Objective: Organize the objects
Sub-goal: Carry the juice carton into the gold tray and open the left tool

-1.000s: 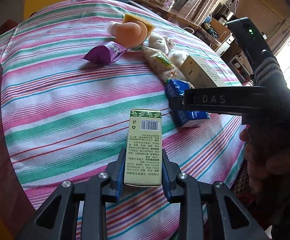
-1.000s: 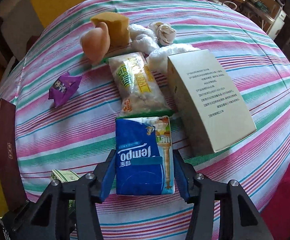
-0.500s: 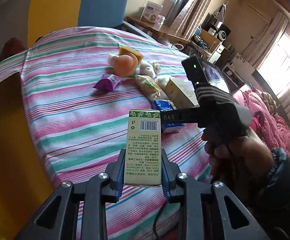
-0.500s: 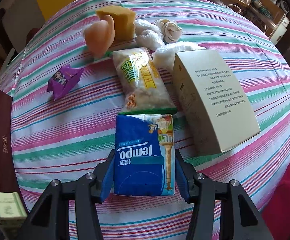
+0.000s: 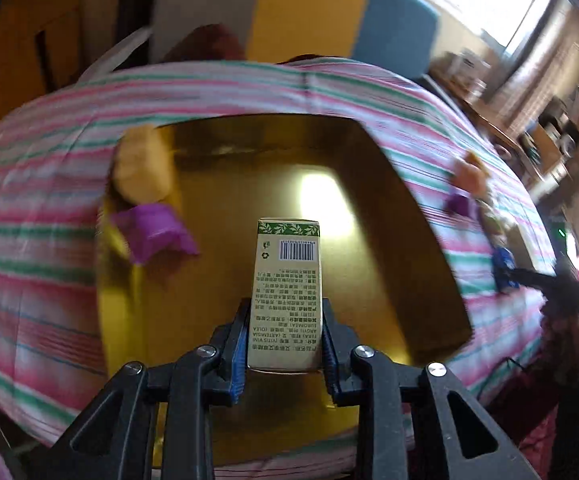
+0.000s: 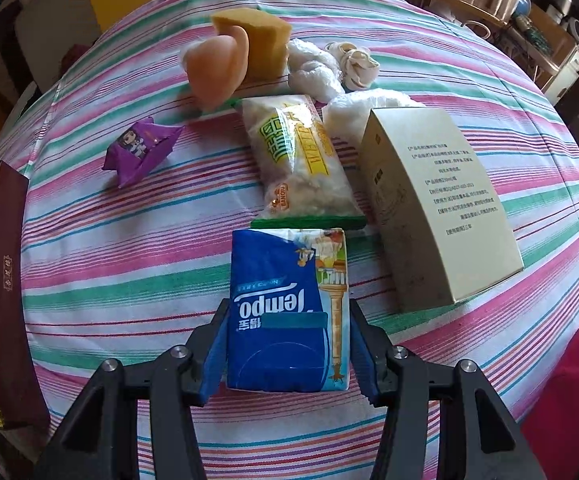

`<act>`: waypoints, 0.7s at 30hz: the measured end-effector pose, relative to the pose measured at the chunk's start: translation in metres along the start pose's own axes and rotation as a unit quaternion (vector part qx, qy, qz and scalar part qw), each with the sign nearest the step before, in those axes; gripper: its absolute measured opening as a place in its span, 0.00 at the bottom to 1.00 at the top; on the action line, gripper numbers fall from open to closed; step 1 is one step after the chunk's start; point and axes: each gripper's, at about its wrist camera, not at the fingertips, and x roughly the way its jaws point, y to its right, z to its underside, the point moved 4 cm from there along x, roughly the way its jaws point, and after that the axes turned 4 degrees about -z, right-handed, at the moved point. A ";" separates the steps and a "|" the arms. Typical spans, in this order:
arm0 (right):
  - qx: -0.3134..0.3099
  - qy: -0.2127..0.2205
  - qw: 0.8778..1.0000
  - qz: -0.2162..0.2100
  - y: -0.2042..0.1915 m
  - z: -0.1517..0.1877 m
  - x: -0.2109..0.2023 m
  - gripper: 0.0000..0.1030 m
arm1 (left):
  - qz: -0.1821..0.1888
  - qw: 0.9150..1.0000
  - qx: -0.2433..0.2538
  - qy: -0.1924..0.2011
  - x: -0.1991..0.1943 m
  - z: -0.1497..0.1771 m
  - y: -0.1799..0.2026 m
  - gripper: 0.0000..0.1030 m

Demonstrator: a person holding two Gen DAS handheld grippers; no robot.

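Observation:
My left gripper [image 5: 285, 340] is shut on a small green-and-cream carton [image 5: 287, 288] and holds it above the open gold-lined box [image 5: 369, 240]. A purple packet [image 5: 153, 232] and a tan round item [image 5: 141, 168] lie at the box's left side. My right gripper [image 6: 287, 344] is shut on a blue Tempo tissue pack [image 6: 287, 308], low over the striped tablecloth [image 6: 129, 248]. The box's maroon wall [image 6: 3, 280] shows at the left edge of the right wrist view.
On the table lie a snack bag [image 6: 301, 160], a beige carton [image 6: 437, 208], a purple packet [image 6: 141, 148], a peach toy [image 6: 215, 68], a yellow sponge [image 6: 265, 44] and white wrapped items [image 6: 317, 72]. Furniture stands behind the table.
My left gripper has swung left with the carton, from over the tablecloth to over the open gold box. My right gripper has stayed put with the tissue pack.

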 end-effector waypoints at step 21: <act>-0.001 -0.001 1.000 -0.004 -0.005 -0.016 0.003 0.53 | -0.088 0.994 -0.059 -0.042 0.040 0.017 -0.046 0.29</act>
